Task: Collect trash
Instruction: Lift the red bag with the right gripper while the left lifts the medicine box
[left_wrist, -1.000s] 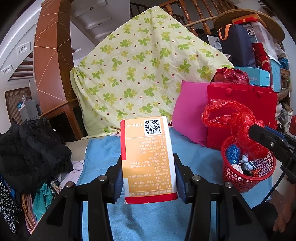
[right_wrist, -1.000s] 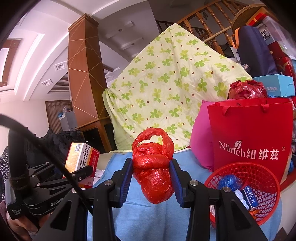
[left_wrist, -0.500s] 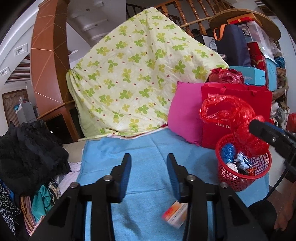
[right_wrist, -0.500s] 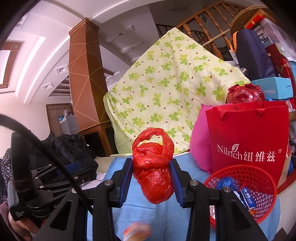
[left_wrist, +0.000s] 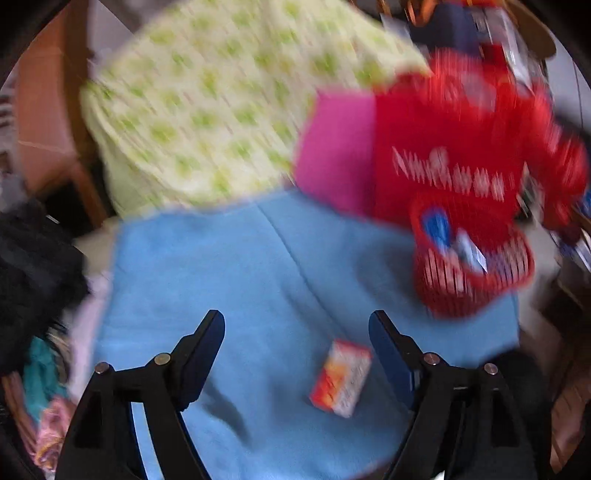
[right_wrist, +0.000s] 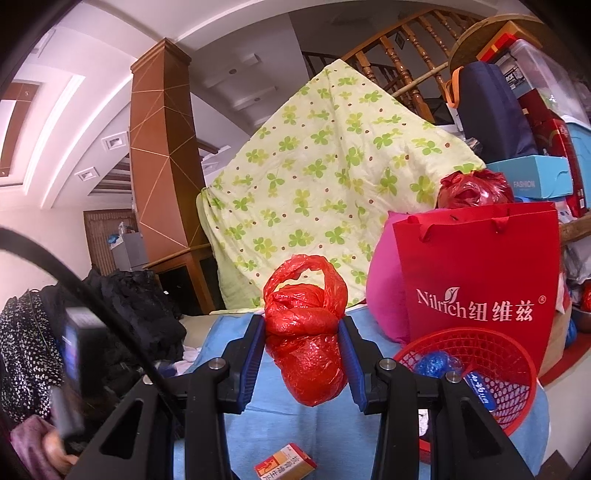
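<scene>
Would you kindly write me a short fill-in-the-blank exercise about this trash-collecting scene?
1. The right gripper is shut on a knotted red ____ bag.
2. The small orange box lies on the ____ cloth.
3. The red mesh basket stands before a red ____ bag.
4. Between the left gripper's opening jaws there is ____.

Missing words: plastic; blue; paper; nothing

clover quilt (right_wrist: 332, 177), pink cushion (right_wrist: 386, 288), wooden banister (right_wrist: 399, 55)

A thin, crinkled, glossy plastic bag (right_wrist: 308, 332) is seen. The basket (right_wrist: 491, 354) is made of red plastic mesh. A smooth printed cardboard box (right_wrist: 286, 468) is laid on a soft, matt blue cloth (right_wrist: 258, 417). The red tote (right_wrist: 480, 273) is finished matt; the banister (right_wrist: 399, 55) is of varnished wood.
</scene>
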